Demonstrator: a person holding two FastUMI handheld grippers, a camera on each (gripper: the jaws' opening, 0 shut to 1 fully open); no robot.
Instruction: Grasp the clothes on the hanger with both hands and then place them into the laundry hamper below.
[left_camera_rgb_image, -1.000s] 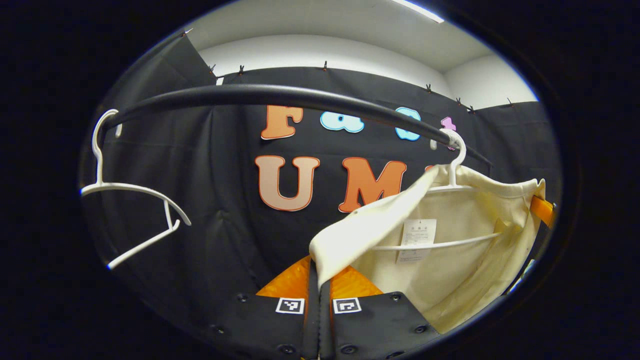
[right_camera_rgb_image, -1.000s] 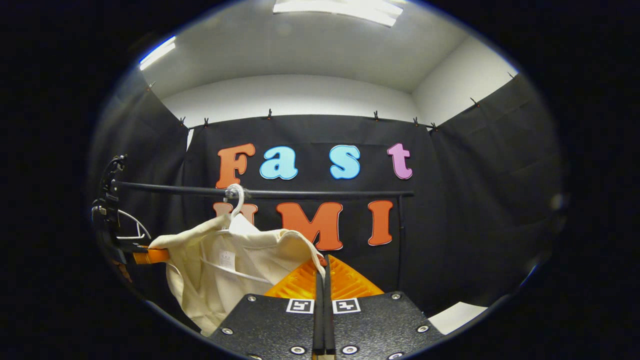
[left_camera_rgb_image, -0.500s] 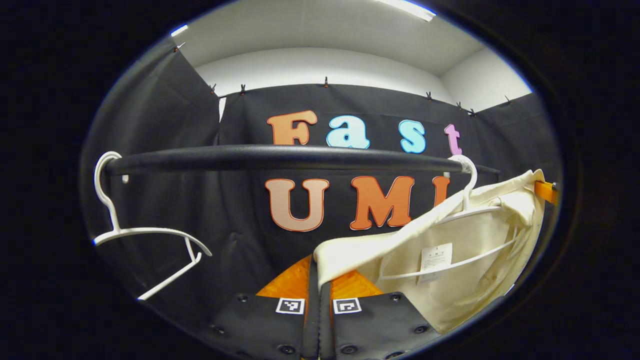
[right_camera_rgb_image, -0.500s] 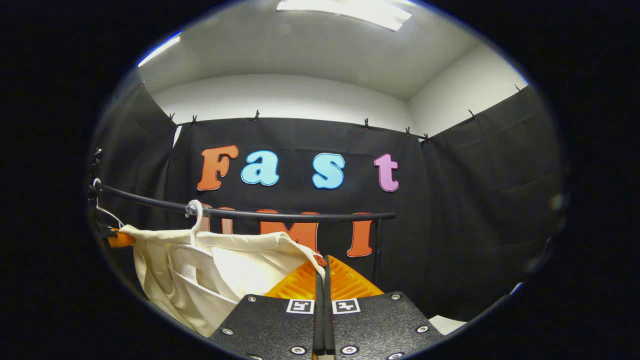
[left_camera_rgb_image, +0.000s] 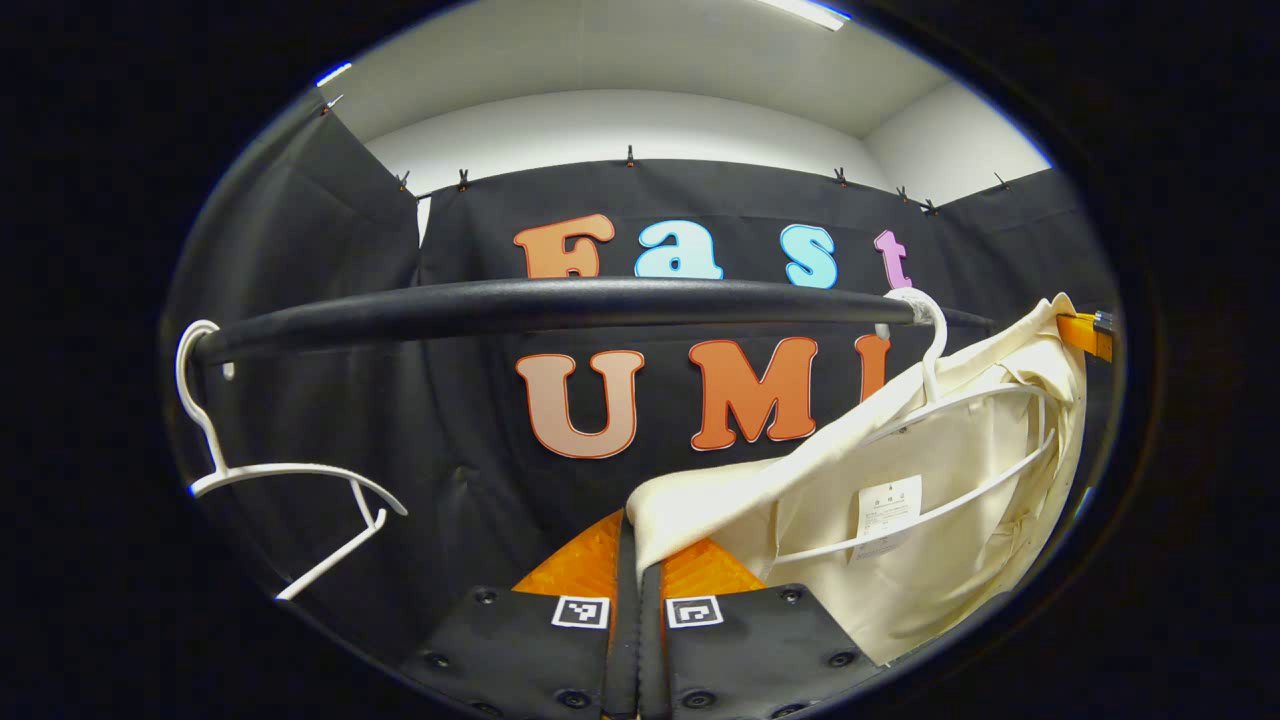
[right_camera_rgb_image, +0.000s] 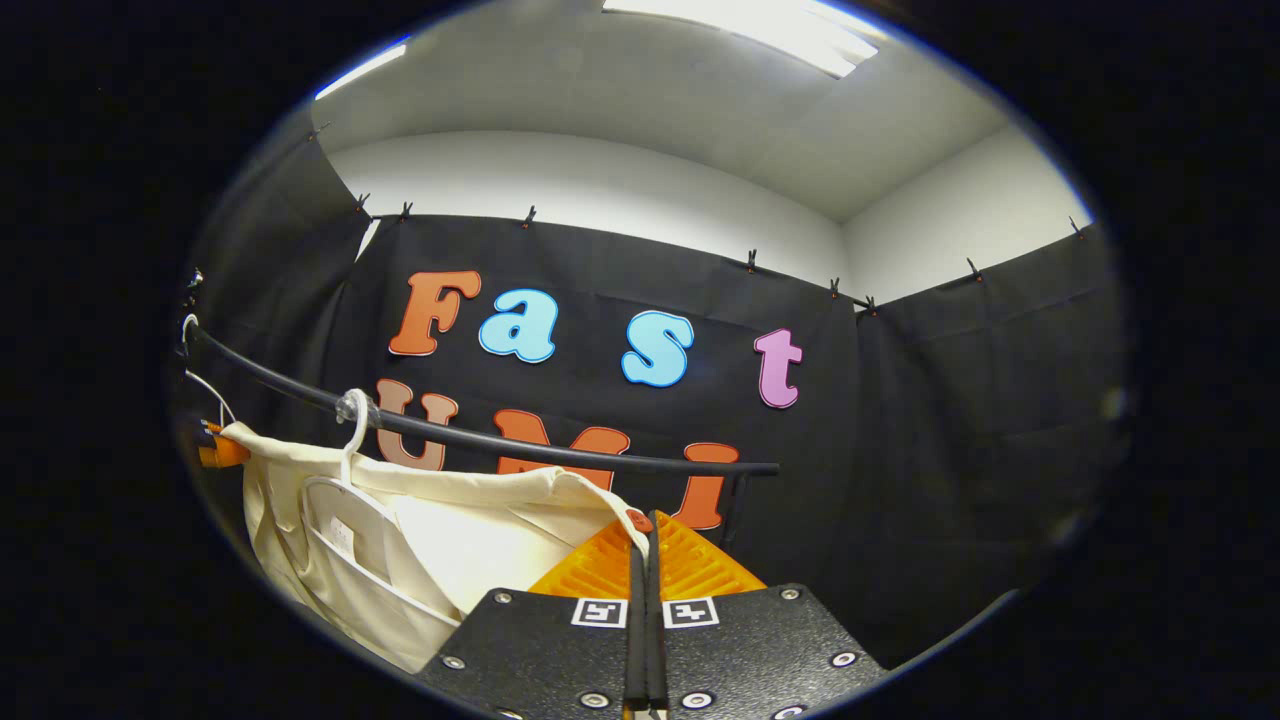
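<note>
Your left gripper (left_camera_rgb_image: 637, 545) is pinching one edge of the cream garment (left_camera_rgb_image: 900, 500) between closed fingers. The garment is hanging on a white hanger (left_camera_rgb_image: 935, 375) hooked over the black rail (left_camera_rgb_image: 560, 300). An empty white hanger (left_camera_rgb_image: 270, 470) is hanging at the rail's far left end.

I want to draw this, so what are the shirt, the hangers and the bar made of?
Shirt: soft matte cream cloth, probably cotton; it folds and drapes. Hangers: thin, smooth white, likely plastic or coated wire. Bar: dark tube, looks like metal with a faintly grainy coat.
</note>
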